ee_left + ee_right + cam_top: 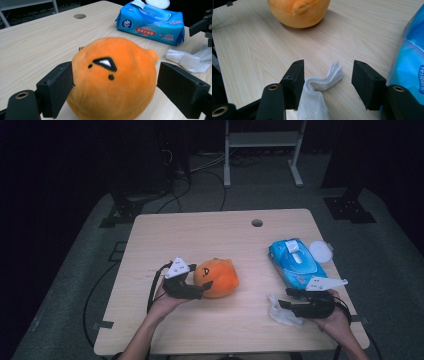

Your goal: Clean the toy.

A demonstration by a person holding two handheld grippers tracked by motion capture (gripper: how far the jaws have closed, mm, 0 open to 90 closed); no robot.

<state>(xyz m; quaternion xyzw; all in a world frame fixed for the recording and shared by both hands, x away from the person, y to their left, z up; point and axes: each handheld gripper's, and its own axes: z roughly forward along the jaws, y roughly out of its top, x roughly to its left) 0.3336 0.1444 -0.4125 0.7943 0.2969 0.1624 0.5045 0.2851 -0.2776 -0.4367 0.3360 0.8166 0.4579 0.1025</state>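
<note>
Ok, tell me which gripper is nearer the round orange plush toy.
Left. The left gripper has its jaws either side of the orange plush toy; the right gripper sits apart, over the white wipe.

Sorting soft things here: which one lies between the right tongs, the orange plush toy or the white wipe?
The white wipe: crumpled between the open right tongs, while the orange plush toy sits by the left tongs.

Far half of surface: I see open passage;
Middle: plush toy blocks;
Right edge: wipes pack, wipe crowd it

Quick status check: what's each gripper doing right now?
Left gripper: open, jaws around the orange plush.
Right gripper: open, white wipe lying between its jaws.
</note>
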